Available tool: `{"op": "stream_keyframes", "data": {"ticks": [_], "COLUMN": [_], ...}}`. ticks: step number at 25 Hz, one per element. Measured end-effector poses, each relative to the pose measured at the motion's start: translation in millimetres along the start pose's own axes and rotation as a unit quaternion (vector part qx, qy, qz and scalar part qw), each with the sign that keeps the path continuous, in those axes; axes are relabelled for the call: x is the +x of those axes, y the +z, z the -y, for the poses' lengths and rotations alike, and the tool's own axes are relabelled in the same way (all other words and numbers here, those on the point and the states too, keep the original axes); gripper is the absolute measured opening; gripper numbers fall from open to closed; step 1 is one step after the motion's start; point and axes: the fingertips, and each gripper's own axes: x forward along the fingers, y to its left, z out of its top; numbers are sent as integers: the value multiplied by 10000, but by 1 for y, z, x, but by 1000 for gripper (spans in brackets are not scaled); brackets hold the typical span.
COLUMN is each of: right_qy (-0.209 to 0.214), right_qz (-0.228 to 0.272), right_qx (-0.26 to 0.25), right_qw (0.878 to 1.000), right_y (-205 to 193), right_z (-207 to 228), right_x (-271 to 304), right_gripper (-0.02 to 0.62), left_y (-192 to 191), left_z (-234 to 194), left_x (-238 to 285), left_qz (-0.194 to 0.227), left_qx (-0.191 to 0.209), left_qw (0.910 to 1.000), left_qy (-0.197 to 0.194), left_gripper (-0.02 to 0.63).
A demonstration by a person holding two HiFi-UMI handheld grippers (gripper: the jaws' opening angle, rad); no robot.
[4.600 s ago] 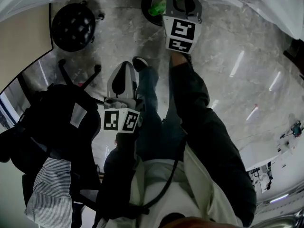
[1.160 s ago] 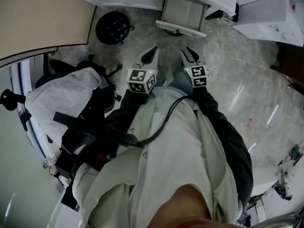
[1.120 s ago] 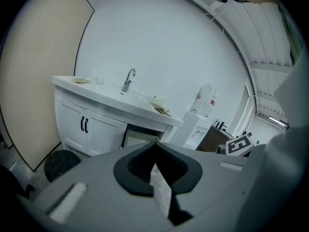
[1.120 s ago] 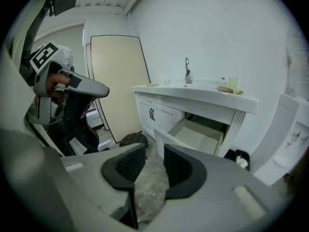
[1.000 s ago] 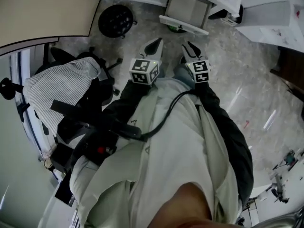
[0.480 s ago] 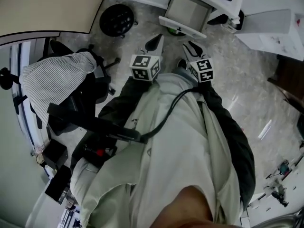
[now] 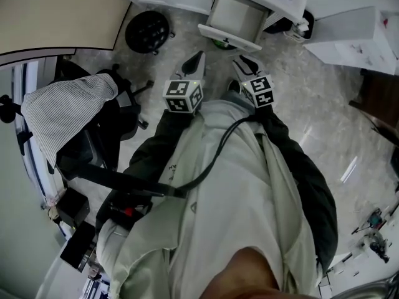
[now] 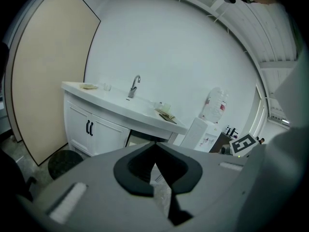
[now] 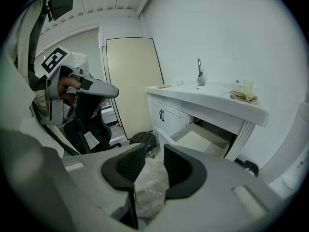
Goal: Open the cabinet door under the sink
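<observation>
Cabinet door under the sink already stands swung out, well ahead of me. Looks like a light, stiff hinged panel; I'd hook its free edge. My left gripper: jaws together, empty. Right gripper: jaws apart, nothing between.

The floor is grey marble-pattern tile with glossy streaks of reflected light. The far wall is plain white, with a flat beige panel at its left end and a slatted white ceiling above. A round black stool stands at far left. Nearer on the left is a black office chair draped with a striped garment.
</observation>
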Motion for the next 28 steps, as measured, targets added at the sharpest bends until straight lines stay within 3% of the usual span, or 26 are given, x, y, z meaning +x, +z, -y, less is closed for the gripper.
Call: {"op": "stream_keyframes", "data": {"ticks": [14,21,28], "right_qy": [161,66,-46], "right_qz": [-92,350,814], "right_qx": [-195,-371,-627], "right_qw": [9996,9987,9947], "right_y": [-8,8,29], "right_z": [2,6,8], "right_x": [-6,-16,-30], "right_gripper": [121,120,13], "left_y": [-10,-8,-4], "left_z": [11,14,16], "left_x": [-6,-9,-12], "left_qz": [48,135,211], "left_qx": [-77,-100,-74], "left_qw": [9998,9996,9994], "left_qy": [166,215,262], "left_gripper": [7,6,6]}}
